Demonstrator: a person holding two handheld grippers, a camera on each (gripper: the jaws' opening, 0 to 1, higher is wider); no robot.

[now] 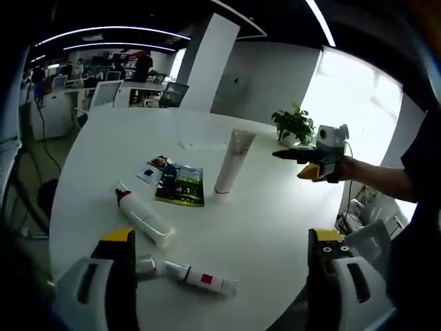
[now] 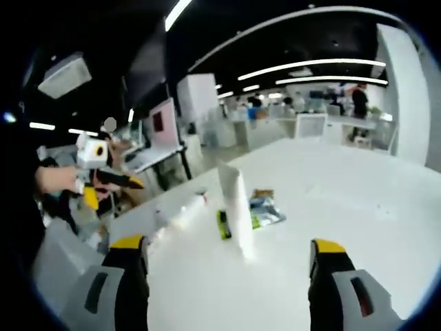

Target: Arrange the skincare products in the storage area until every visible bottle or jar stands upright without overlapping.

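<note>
Both hand-held grippers, left (image 1: 220, 258) and right (image 2: 227, 265), are open and empty. One white tube (image 1: 234, 161) stands upright on the surface (image 1: 275, 227); two tubes (image 1: 145, 217) lie flat.

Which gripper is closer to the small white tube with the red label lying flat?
Left gripper: the tube lies just ahead between its jaws; the right gripper hangs far across the table.

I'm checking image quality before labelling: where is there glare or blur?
Left gripper view: the window behind the potted plant is blown out white, while the standing tube stays sharp. Right gripper view: softer overall, the standing tube blurred.
</note>
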